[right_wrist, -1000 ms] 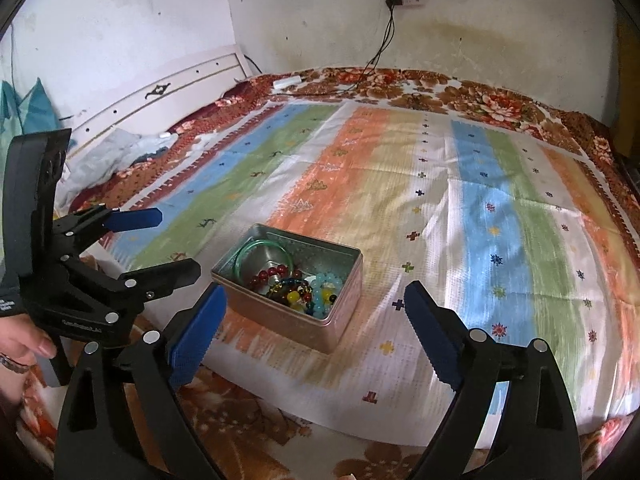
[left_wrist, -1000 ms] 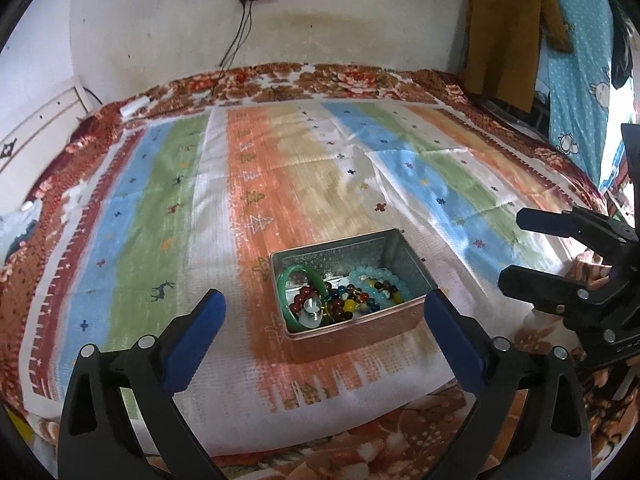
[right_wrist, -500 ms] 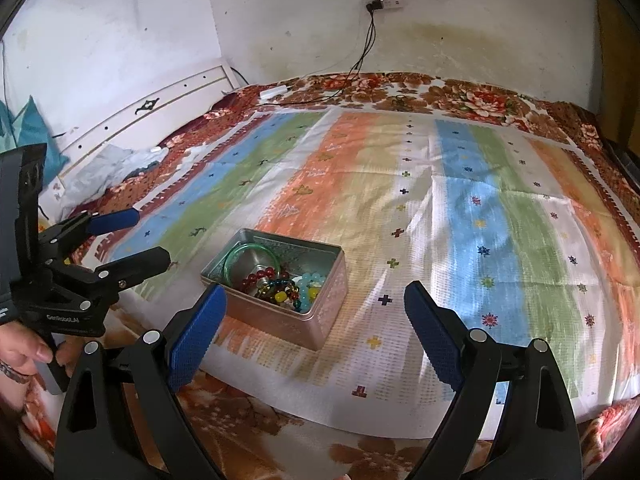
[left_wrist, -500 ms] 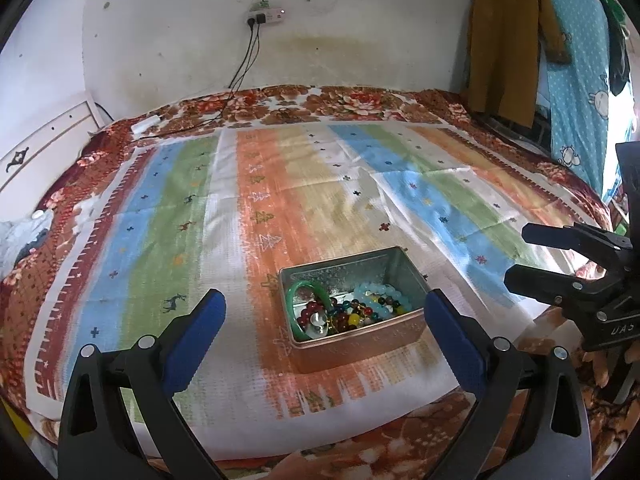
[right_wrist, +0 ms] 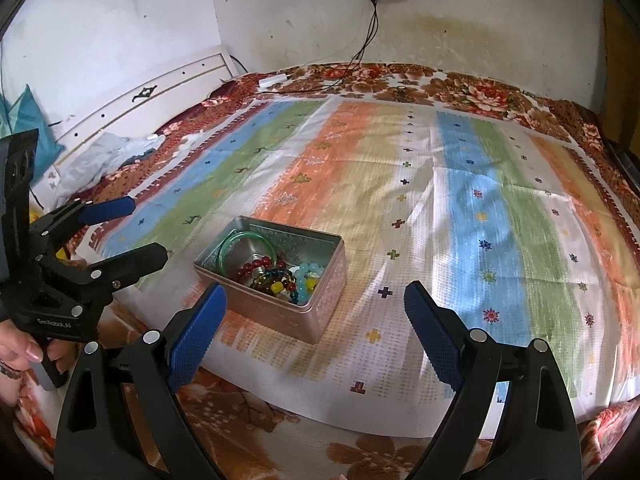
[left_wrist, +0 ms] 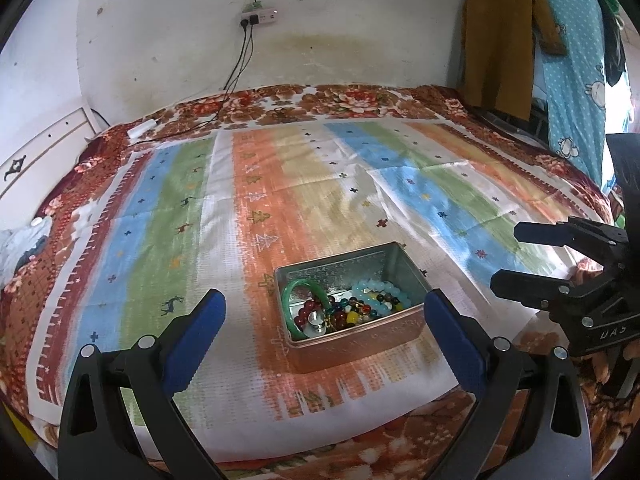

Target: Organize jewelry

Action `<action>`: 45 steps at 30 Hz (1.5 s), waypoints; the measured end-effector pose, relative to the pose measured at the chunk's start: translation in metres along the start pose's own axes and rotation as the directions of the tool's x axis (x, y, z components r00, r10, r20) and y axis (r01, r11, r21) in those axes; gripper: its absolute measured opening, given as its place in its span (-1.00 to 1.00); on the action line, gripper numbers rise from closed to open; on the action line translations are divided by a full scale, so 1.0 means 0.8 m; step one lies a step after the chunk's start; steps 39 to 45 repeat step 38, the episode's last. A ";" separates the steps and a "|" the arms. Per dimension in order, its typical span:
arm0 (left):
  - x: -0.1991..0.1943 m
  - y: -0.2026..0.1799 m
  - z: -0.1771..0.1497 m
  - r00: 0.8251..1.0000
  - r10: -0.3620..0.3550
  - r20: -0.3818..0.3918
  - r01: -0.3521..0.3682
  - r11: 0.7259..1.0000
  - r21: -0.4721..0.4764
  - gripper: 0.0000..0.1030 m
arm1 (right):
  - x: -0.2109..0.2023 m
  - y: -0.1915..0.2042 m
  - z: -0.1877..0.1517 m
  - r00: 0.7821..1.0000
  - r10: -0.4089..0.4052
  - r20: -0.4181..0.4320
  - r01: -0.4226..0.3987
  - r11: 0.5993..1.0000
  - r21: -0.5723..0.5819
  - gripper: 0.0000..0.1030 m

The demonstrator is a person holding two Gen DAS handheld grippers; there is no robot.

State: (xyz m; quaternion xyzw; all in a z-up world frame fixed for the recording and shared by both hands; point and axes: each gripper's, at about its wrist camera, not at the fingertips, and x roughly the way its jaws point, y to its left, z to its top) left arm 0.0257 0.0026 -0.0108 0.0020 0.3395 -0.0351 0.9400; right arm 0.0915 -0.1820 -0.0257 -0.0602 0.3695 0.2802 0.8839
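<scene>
Both views drew nearer the tin (left_wrist: pixel 352 344); striped cloth (left_wrist: pixel 168 240) surrounds it.

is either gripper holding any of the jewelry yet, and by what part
Nothing is held. Both the left gripper and the right gripper are open and empty; the bracelets and beads all lie in the tin.

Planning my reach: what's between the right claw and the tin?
Only bare striped cloth, seen in the right wrist view, separates the open right claw from the tin.
</scene>
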 end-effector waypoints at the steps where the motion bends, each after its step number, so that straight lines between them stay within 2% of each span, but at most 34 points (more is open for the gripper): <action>1: 0.001 0.000 0.000 1.000 -0.001 -0.003 0.001 1.000 0.000 0.89 | 0.000 0.001 0.000 1.000 0.000 -0.001 0.000 1.000 -0.001 0.76; 30: 0.001 0.000 0.000 1.000 0.000 -0.009 0.000 1.000 -0.004 0.89 | 0.005 0.001 -0.005 1.000 -0.002 -0.016 0.002 1.000 -0.015 0.76; 35: 0.006 -0.002 0.000 0.998 -0.028 -0.048 0.028 1.000 -0.006 0.89 | 0.005 0.001 -0.005 1.000 -0.004 -0.020 0.004 1.000 -0.015 0.76; 45: 0.006 -0.005 0.000 0.999 -0.019 -0.045 0.019 1.000 0.001 0.89 | 0.005 0.001 -0.005 1.000 -0.004 -0.020 0.004 1.000 -0.016 0.76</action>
